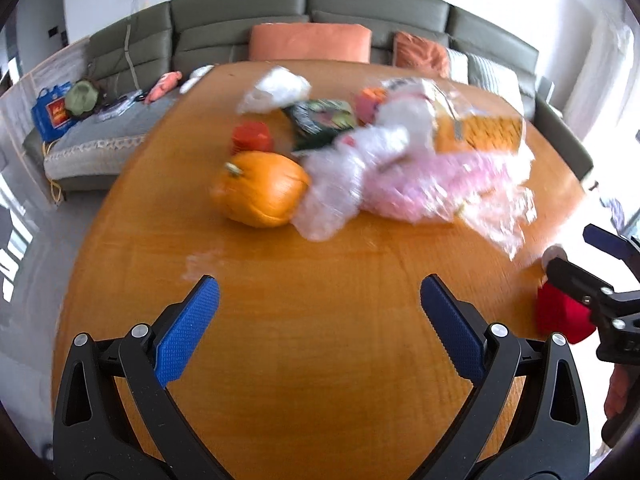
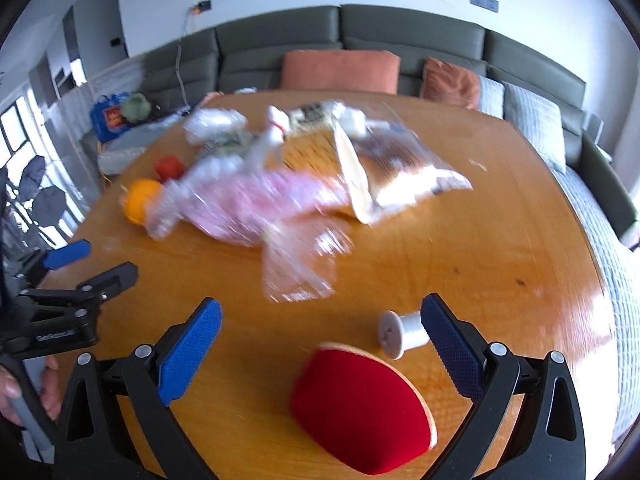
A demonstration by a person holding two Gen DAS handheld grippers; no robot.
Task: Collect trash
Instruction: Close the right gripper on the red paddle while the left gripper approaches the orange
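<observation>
While both frames are pretty blurry, you can still make out the trash: a heap of crinkled clear and pinkish plastic bags (image 1: 404,176) sprawled across the middle of the wooden counter (image 1: 320,360), with a yellowish packet (image 2: 400,168) tangled into the far side. An orange pumpkin (image 1: 260,188) sits touching the left end of the heap, and a small red thing (image 1: 253,137) is just behind it. Left gripper (image 1: 319,300) hangs over bare wood short of the pile, jaws spread wide, nothing in them. Right gripper (image 2: 322,320) is also wide apart and empty, over a red ping-pong paddle (image 2: 360,404) and a white thread spool (image 2: 400,332) near its right finger. Grey sofa (image 2: 400,40) with orange cushions in the back.
</observation>
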